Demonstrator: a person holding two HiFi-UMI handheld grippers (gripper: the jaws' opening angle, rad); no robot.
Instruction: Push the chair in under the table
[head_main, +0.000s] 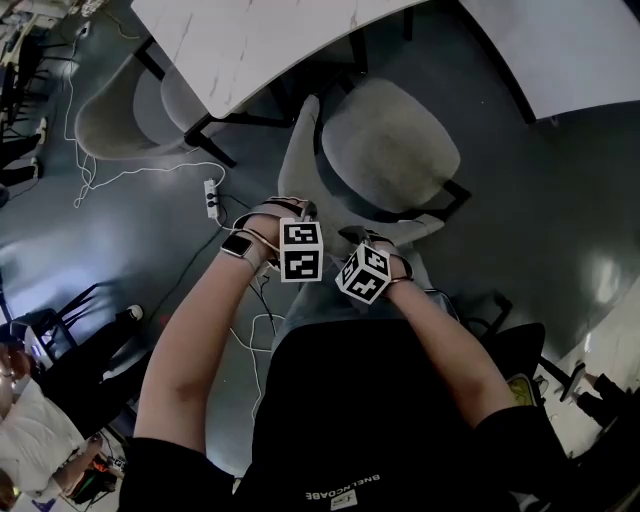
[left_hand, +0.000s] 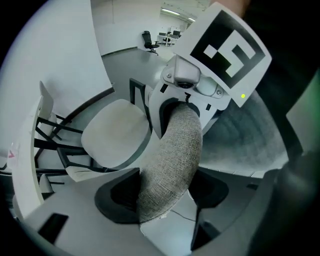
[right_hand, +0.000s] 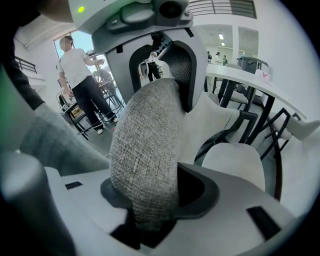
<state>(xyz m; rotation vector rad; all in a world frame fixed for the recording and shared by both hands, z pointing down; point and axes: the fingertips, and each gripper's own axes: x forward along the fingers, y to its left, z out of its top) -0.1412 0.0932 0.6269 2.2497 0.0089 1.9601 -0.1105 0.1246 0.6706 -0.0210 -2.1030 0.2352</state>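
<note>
- The chair (head_main: 390, 140) stands on the grey floor (head_main: 560, 200) in front of the white bench (head_main: 250, 40). Its seat is almost wholly out in the open, and only its far edge reaches the bench's rim.
- The chair back (head_main: 298, 150) curves round the near side of the seat, and both tongs sit on its top edge, just beside each other.
- The right tongs (right_hand: 152, 195) are clenched on the chair back, with the woven grey fabric squeezed between both pads.
- The left tongs (left_hand: 164, 192) point straight down and straddle the same edge. One pad lies against the fabric and a thin gap shows at the other, so they are released, not gripping.
- A second chair (head_main: 120, 120) sits partly under the bench at the left.
- A power strip (head_main: 212, 197) with a white cable lies on the floor near it.
- A person (right_hand: 75, 65) in a white top stands in the background of the right gripper view.
</note>
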